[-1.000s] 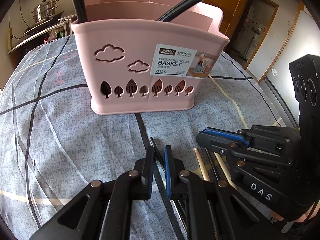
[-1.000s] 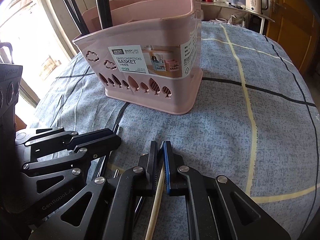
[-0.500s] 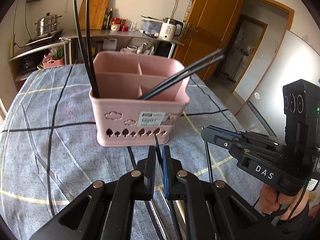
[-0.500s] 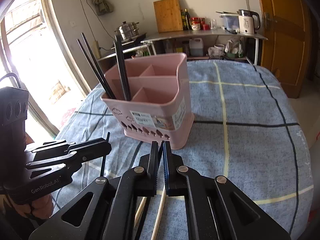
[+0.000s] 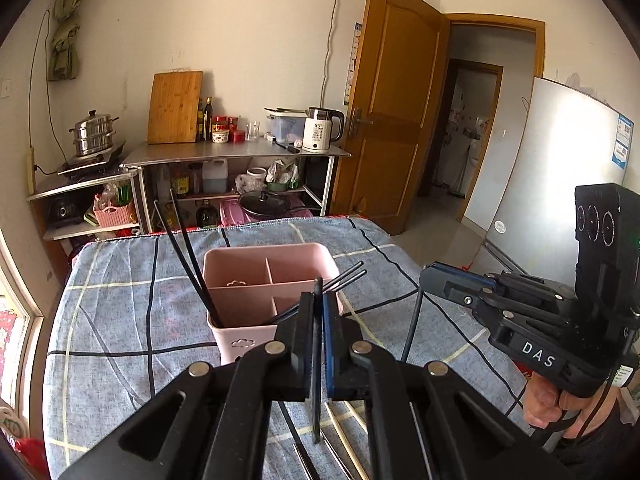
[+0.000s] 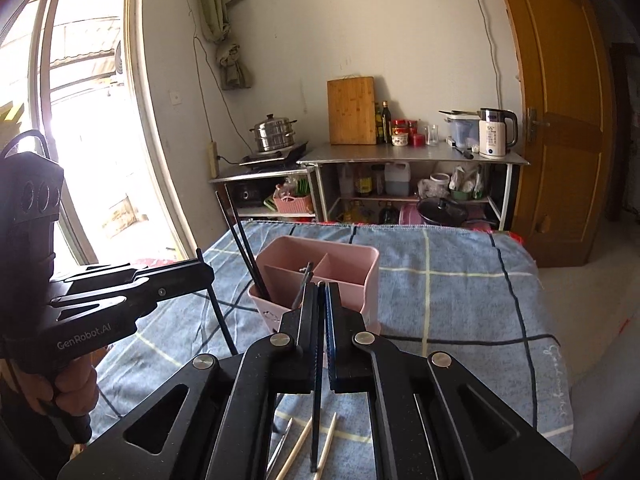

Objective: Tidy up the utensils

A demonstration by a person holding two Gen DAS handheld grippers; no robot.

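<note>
Each tool, left and right, clamps a black chopstick upright; basket straight ahead, below (left nearer, I judge).

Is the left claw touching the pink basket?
Apart. The right wrist view shows the left claw up in the air beside the pink basket, with blue cloth between them.

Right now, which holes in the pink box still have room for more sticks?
The two back compartments of the pink basket look bare. The front left one is crowded with black chopsticks, and another pair leans out of the front right. The tablecloth right of the basket is bare; loose utensils lie near the jaws.
</note>
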